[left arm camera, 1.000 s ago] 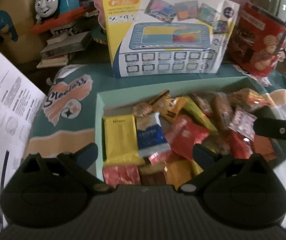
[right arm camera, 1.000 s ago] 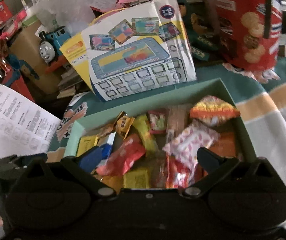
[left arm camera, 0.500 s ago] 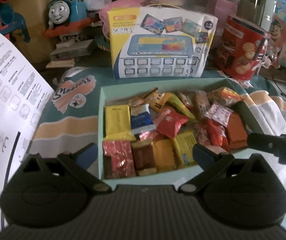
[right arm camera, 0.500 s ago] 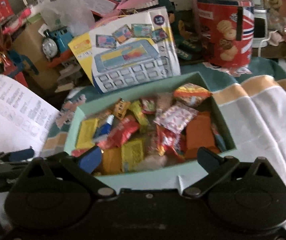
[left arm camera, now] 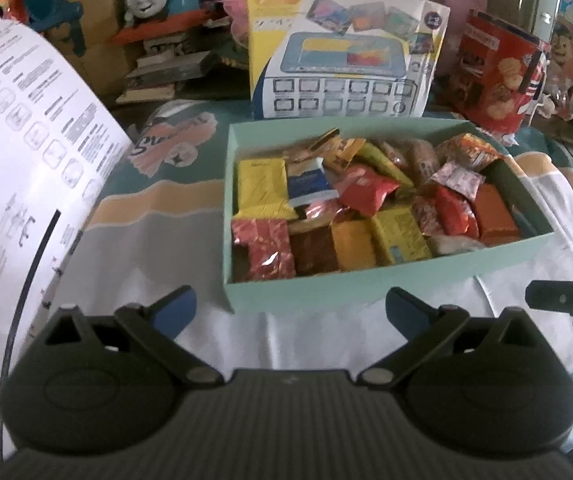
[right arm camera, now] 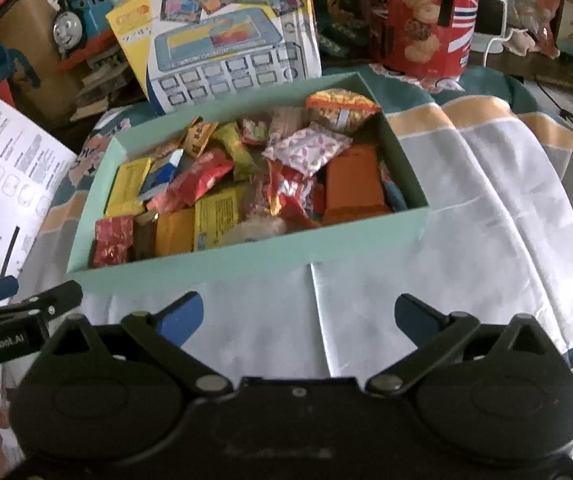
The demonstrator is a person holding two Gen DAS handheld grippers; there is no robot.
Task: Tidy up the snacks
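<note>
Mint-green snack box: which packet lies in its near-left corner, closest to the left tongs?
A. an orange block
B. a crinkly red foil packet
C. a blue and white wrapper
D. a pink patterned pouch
B: in the left wrist view the red foil packet fills the near-left corner of the mint-green snack box, just ahead of the open, empty left tongs.

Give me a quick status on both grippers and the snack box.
Left gripper open, empty; right gripper open, empty. Both short of the mint box, which is full of wrapped snacks. Nothing between grippers and box.
</note>
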